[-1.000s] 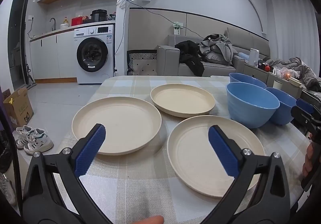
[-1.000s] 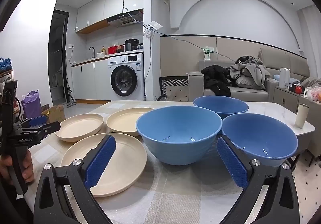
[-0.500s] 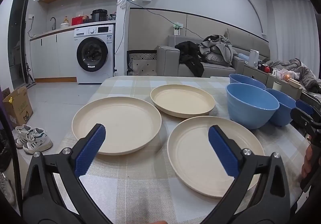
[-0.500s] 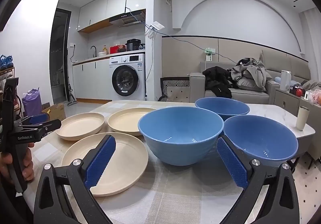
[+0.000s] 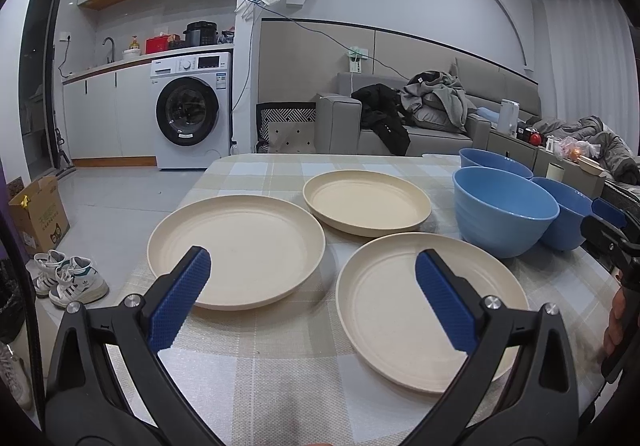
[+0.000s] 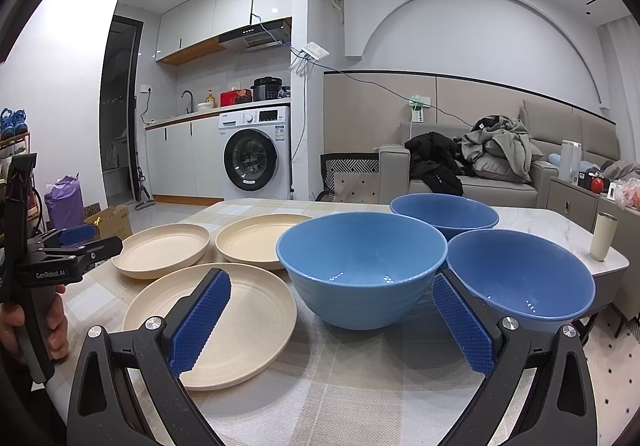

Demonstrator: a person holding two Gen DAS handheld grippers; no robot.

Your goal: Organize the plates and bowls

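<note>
**K:** Left claw status?

**M:** Jaws spread wide, nothing between the blue pads. It hovers above the near edge of the bench, over the checked tablecloth. Right claw same: wide apart, empty, aimed at the bowls.

**K:** Plates?

**M:** Three cream plates, all flat on the cloth, none stacked. Near-left plate, near-right plate, far plate behind the gap between them. Rims sit close; cannot tell if any touch.

**K:** Bowls?

**M:** Three blue bowls, upright, clustered on the right side. Front bowl is just right of the near-right plate and far plate. Back bowl sits behind it, third bowl to its right near the bench's edge. Front and third bowl rims look touching from the right wrist view.

**K:** Anything else on the bench?

**M:** Pale tumbler on the bare marble corner, right of the bowls, well apart from them. Washing machine and sofa with heaped clothes in the background.
</note>
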